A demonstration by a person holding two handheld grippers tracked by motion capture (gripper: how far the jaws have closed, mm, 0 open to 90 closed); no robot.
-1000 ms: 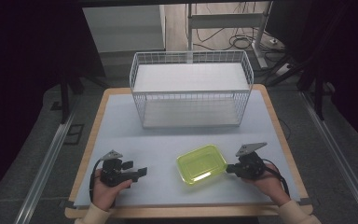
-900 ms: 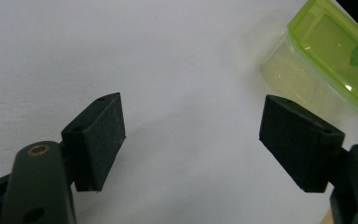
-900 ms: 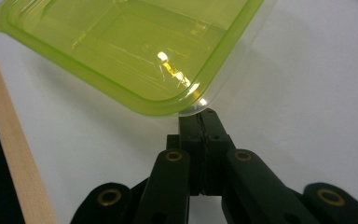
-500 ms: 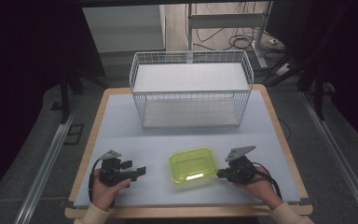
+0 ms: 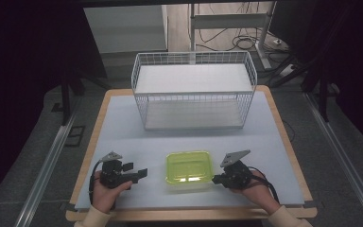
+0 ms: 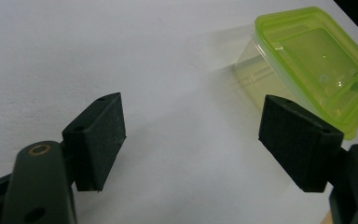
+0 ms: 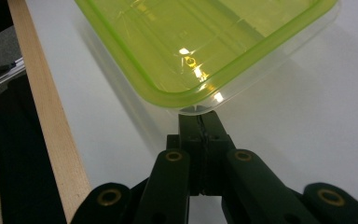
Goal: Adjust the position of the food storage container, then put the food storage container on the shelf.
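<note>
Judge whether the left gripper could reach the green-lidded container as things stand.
Probably yes. The left gripper is open and aimed toward the green-lidded container, with only bare white tabletop between them. The shut right gripper touches its opposite side, so it shouldn't block.

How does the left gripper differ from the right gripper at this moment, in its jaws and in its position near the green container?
The left gripper has its jaws wide apart with nothing between them; the right gripper has its jaws shut together. The left gripper stays apart from the green container, with bare table between them; the right gripper's closed tips meet the container's corner. Both are black, hand-held and point inward toward the container.
</note>
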